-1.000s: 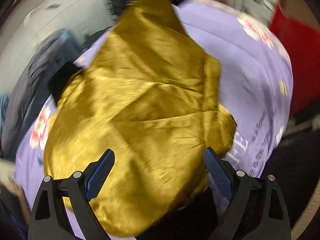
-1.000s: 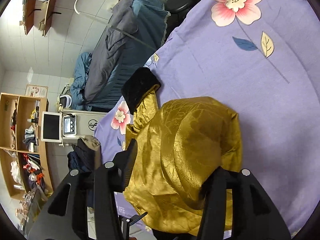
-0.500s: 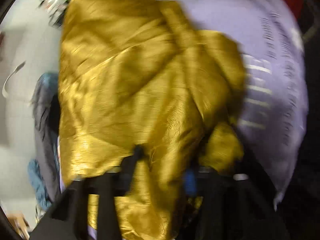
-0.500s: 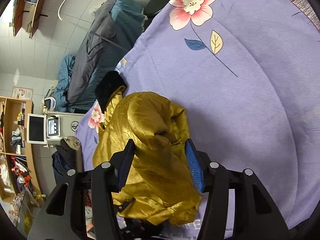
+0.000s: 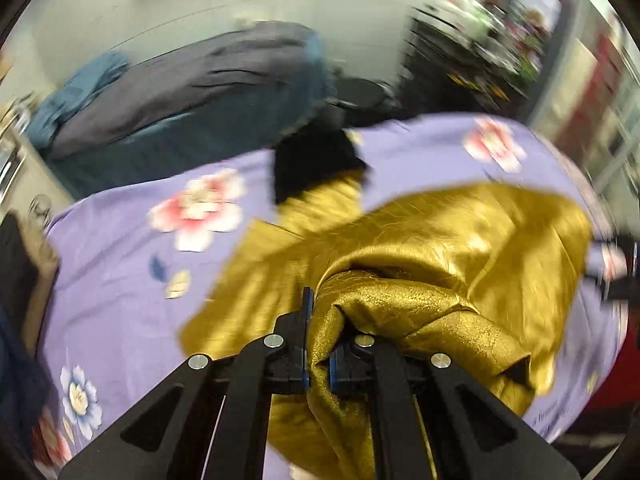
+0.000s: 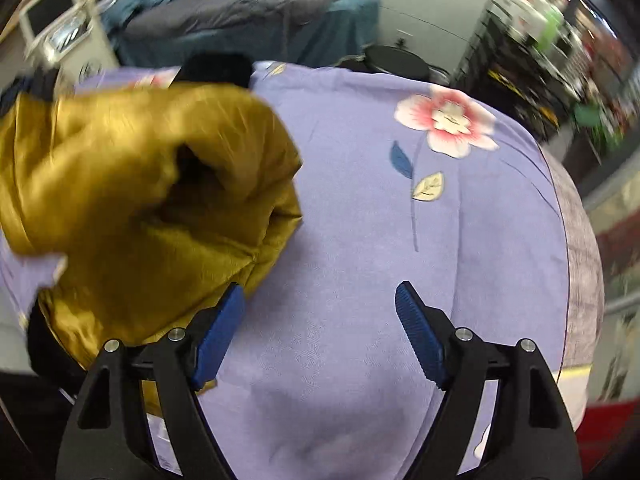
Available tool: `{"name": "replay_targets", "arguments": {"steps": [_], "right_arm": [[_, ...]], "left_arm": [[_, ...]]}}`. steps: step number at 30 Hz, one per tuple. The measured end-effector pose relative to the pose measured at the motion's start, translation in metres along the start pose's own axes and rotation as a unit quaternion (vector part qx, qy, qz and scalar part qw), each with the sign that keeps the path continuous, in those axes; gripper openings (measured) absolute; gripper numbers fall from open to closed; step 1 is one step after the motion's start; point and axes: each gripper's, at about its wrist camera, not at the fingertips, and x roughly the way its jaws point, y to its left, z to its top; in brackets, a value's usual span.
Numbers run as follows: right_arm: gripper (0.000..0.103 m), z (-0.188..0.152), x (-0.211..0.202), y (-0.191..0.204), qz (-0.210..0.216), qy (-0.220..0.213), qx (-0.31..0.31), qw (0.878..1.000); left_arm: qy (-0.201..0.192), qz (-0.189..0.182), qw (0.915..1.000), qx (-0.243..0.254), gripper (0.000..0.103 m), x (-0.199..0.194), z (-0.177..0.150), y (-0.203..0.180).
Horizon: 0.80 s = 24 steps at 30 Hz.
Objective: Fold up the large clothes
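Pinching a bunched fold of the gold garment (image 5: 420,240), the left gripper (image 5: 318,344) should lift smoothly; beside that garment, the right gripper (image 6: 320,332) hangs released over the lilac sheet (image 6: 360,240).

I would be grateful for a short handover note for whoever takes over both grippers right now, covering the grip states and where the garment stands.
Left gripper: shut on a bunched fold of the gold garment, fabric pinched between its blue pads.
Right gripper: open, holding nothing, over bare purple floral sheet; the garment lies to its left, next to its left finger.
Garment: crumpled in a heap on the sheet, its black trim at the far end.
Done: one grip taken. No neat fold visible yet.
Left: probably spread it flat, then fold; the right gripper needs a hold first.
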Motion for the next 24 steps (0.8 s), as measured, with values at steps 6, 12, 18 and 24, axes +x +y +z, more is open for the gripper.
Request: {"name": "replay_targets", "arguments": {"steps": [6,12,18,24], "right_arm": [[0.077,0.031,0.006,0.048,0.003,-0.09,-0.067,0.994],[0.025,0.074,0.001,0.067,0.031,-0.143,-0.069,0.987],[0.008,0.082,-0.058,0.057,0.155,-0.145,-0.043,0.976],[0.007,0.084,-0.177,0.043,0.26,-0.239,-0.039,0.935]], "left_arm": [[-0.002,0.009,0.9997,-0.024,0.006,-0.007,0.007,0.024],[-0.006,0.01,0.9995,-0.031,0.006,-0.01,-0.009,0.027],[-0.043,0.02,0.9978,-0.047,0.005,-0.055,-0.017,0.041],[-0.106,0.05,0.993,-0.02,0.005,-0.135,-0.021,0.051]]}}
